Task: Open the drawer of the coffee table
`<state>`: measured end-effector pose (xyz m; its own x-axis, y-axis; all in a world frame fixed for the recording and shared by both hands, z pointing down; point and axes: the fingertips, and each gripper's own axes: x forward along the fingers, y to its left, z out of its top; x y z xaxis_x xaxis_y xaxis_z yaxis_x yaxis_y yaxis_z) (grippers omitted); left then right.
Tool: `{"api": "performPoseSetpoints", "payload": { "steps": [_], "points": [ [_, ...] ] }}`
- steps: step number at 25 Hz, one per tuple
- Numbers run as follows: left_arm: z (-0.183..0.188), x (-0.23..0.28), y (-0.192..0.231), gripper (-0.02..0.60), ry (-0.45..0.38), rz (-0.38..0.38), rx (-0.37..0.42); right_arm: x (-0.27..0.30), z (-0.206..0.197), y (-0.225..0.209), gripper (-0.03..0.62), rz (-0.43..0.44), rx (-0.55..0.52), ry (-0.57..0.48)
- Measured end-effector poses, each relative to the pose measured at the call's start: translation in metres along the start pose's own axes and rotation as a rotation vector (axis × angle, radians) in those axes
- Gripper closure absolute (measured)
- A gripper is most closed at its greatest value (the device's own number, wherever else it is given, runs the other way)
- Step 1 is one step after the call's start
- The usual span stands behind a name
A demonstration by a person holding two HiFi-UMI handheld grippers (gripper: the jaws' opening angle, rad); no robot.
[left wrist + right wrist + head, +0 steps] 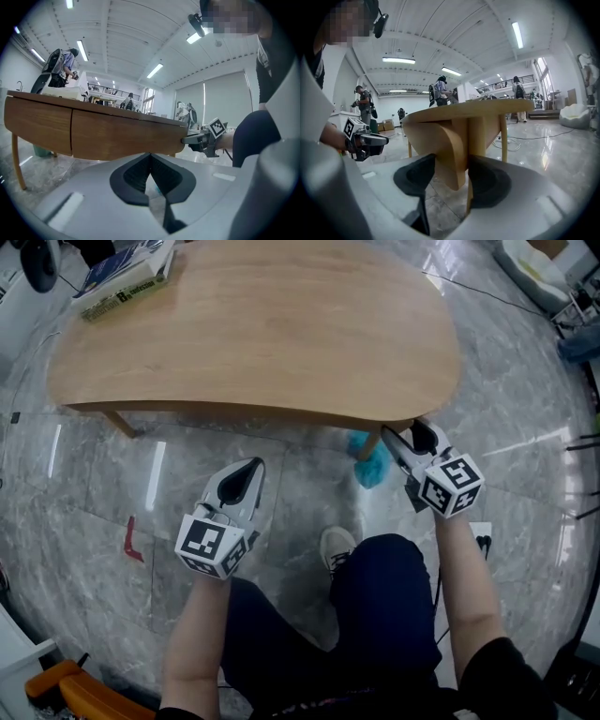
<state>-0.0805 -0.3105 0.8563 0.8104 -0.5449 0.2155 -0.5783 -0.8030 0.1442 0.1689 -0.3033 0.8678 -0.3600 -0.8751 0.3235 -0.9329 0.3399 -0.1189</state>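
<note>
Right gripper (408, 435) spread wide around the counter (262, 324) end, drawer not yet opened.
Its jaws straddle the rounded apron corner and leg (474, 136) at right of centre in the head view. Pads don't look clamped, so this is probably lining up a grip to pull or steady. Left gripper (246, 470) is closed and empty, parked low at lower centre-left and facing the drawer (126, 135) front, which sits flush under the counter top.
</note>
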Motion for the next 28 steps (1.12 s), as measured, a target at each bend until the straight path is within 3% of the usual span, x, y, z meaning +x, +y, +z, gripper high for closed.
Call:
{"api": "performPoseSetpoints", "payload": {
  "steps": [14,20,28],
  "points": [
    [0.001,-0.013,0.000,0.581,-0.013,0.021,-0.015,-0.003,-0.006,0.008,0.424,0.045,-0.101,0.056],
    [0.003,-0.021,0.000,0.581,-0.022,0.030,-0.015,-0.013,-0.011,0.018,0.444,0.121,-0.145,0.078],
    [0.003,-0.031,0.002,0.581,-0.028,0.037,-0.014,-0.019,-0.014,0.025,0.445,0.118,-0.131,0.084]
  ]
}}
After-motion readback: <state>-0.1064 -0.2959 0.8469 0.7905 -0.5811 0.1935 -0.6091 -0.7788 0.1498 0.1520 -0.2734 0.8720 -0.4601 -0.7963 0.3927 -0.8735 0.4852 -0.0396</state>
